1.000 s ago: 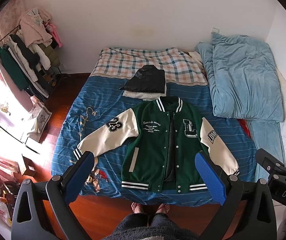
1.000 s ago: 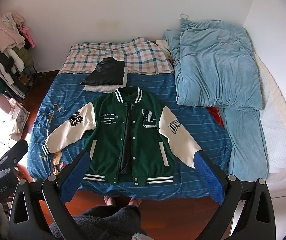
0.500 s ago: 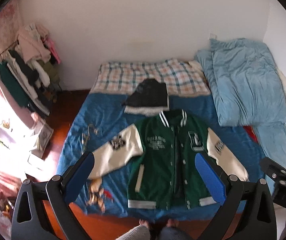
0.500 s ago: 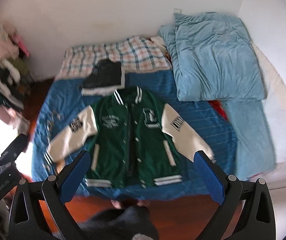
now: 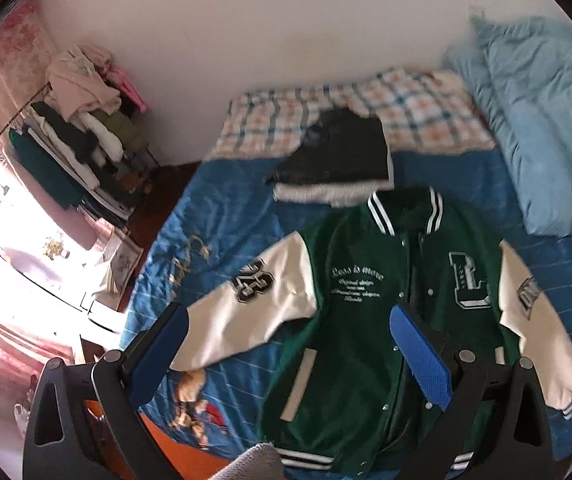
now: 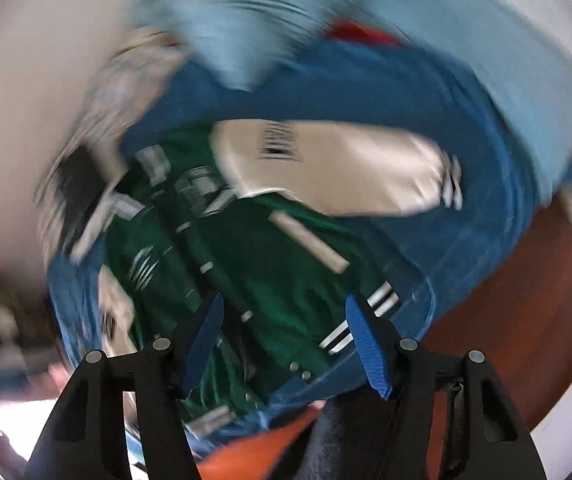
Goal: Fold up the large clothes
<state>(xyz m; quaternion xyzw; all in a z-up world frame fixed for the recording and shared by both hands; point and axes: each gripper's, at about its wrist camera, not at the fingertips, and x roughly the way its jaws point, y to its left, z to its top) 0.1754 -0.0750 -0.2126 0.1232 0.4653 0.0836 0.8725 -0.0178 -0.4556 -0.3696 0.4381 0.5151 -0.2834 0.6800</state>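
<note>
A green varsity jacket (image 5: 370,320) with cream sleeves lies flat, front up, on the blue bedsheet (image 5: 238,216). My left gripper (image 5: 290,344) is open and empty, above the jacket's left sleeve and chest. In the blurred, tilted right wrist view the jacket (image 6: 270,264) fills the middle, its right cream sleeve (image 6: 338,172) stretched out. My right gripper (image 6: 286,340) is open and empty, above the jacket's striped hem near the bed's front edge.
A folded black garment (image 5: 338,160) lies behind the jacket's collar, before a plaid blanket (image 5: 346,108). A light blue duvet (image 5: 542,120) covers the bed's right side. A loaded clothes rack (image 5: 82,136) stands at the left over wooden floor (image 6: 526,304).
Both grippers have moved down and closer to the jacket. The right gripper has rolled sharply, so its view is tilted and blurred. Its jaws stand narrower than before.
</note>
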